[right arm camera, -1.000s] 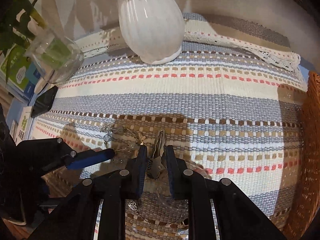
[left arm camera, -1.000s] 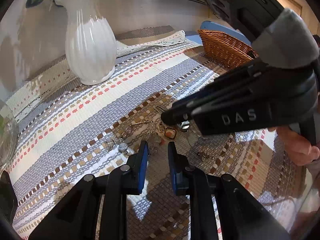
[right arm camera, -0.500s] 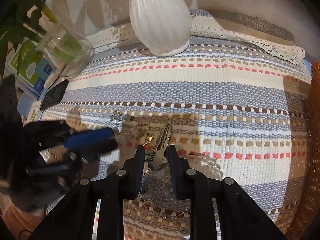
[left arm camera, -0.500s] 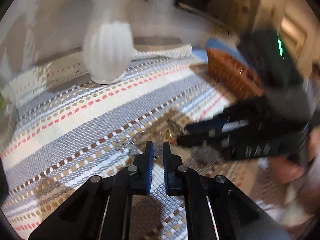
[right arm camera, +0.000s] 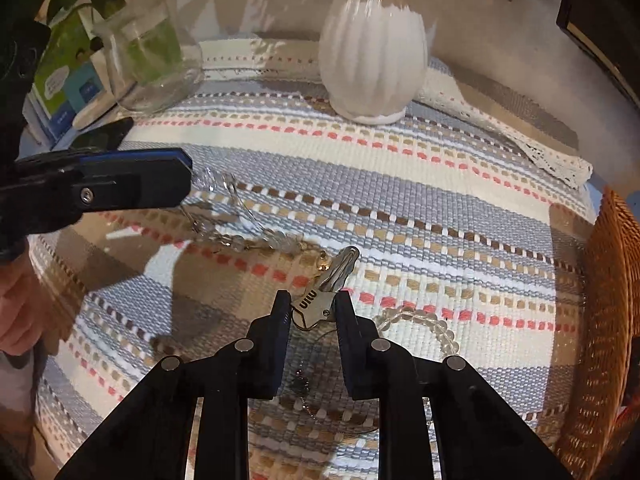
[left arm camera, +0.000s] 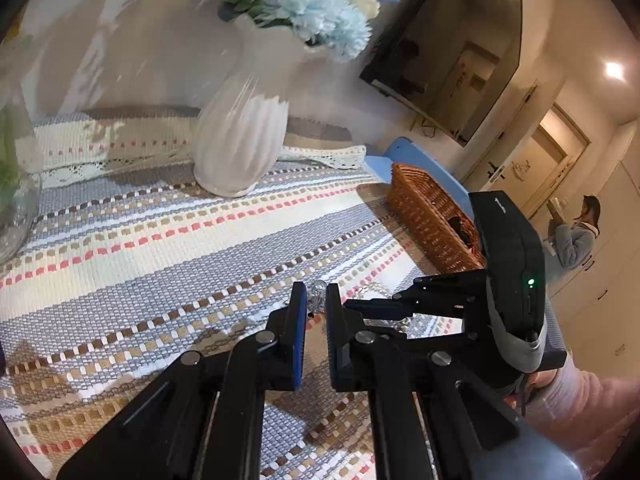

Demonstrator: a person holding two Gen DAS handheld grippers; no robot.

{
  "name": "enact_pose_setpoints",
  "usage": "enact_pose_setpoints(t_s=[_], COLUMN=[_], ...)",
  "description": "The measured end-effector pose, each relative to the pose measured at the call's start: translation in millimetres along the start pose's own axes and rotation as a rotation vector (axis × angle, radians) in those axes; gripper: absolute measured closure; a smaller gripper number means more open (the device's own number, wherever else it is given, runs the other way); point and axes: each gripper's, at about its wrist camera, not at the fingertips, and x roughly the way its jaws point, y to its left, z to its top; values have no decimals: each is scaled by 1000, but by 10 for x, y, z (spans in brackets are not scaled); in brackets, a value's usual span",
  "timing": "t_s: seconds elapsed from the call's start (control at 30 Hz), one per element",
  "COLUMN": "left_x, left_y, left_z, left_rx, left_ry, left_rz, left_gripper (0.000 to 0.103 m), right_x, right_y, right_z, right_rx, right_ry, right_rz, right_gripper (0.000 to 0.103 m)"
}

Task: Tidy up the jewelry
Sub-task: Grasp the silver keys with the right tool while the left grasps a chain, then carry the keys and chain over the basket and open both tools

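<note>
We have the left gripper (left arm camera: pixel 316 304) with jaws nearly together around a clear crystal bead (left arm camera: pixel 318 289); contact is likely but not certain. In the right wrist view a bead strand (right arm camera: pixel 240 236) trails from those jaws down to the striped cloth (right arm camera: pixel 400 184) on the desk, so one end is raised and the rest lies on the cloth. The right gripper (right arm camera: pixel 310 310) has jaws a little apart flanking a metal hair clip (right arm camera: pixel 324 288); whether they press it we cannot tell.

Handling, as we judge it: the strand is light, limp and slippery, will swing and may snag, so grip on a bead, not the thin links. The clip is stiff, thin and smooth; take it across its flat body near the lettered end.

A clear bead bracelet (right arm camera: pixel 420 320) sits just right of the right jaws. A thin chain (right arm camera: pixel 304 392) below is partly hidden by the jaws. The wicker basket (right arm camera: pixel 600 320) is cut off at the frame edge, contents unclear. The strand is motion-blurred
</note>
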Motion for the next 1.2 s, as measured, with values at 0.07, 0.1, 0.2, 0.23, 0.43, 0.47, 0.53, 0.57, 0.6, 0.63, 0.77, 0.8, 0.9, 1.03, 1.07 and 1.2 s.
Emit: enact_pose_setpoints(t_s=[0.07,0.1,0.2,0.23,0.43,0.47,0.53,0.57,0.6,0.63,0.77,0.8,0.9,1.03,1.07,1.2], left_x=[-72,-119,-280,-329,-533,-547,-592,-617,-639,-670,-727,-731,-725,-660,-623,-435], left_y=[-5,-13,-6,3,-111,-140,-202,-259,-322,-379,-697,-760,-974,-1301,-1389,-1707], left_z=[11,22,48,57,100,113,149,166,183,197,297,324,422,520,542,627], left_rx=[3,2,-9,-14,30,36,45,56,68,77,124,130,145,187,200,251], left_ry=[-18,-32,-73,-83,-128,-127,-134,-137,-138,-138,-131,-130,-123,-113,-109,-80], left_rz=[-12,-18,-51,-69,-51,-58,-63,-60,-54,-48,-5,6,5,5,4,-6], left_gripper=[96,96,96,96,96,96,96,96,96,96,96,96,96,96,96,96], right_x=[-92,-170,-399,-477,-756,-801,-897,-951,-1023,-1111,-1465,-1573,-1807,-2079,-2140,-2350], right_y=[-5,-23,-81,-115,-195,-201,-236,-253,-296,-346,-570,-643,-824,-1047,-1114,-1389], right_z=[30,48,79,82,-31,-68,-149,-192,-244,-300,-488,-540,-668,-873,-926,-1163], right_rx=[8,18,53,71,160,168,186,193,200,205,243,263,319,366,377,426], right_ry=[-26,-46,-104,-120,-171,-172,-168,-167,-168,-174,-232,-261,-321,-374,-386,-426], right_rz=[7,28,95,132,238,238,248,245,234,215,180,179,190,173,171,138], right_gripper=[81,81,81,81,81,81,81,81,81,81,81,81,81,81,81,81])
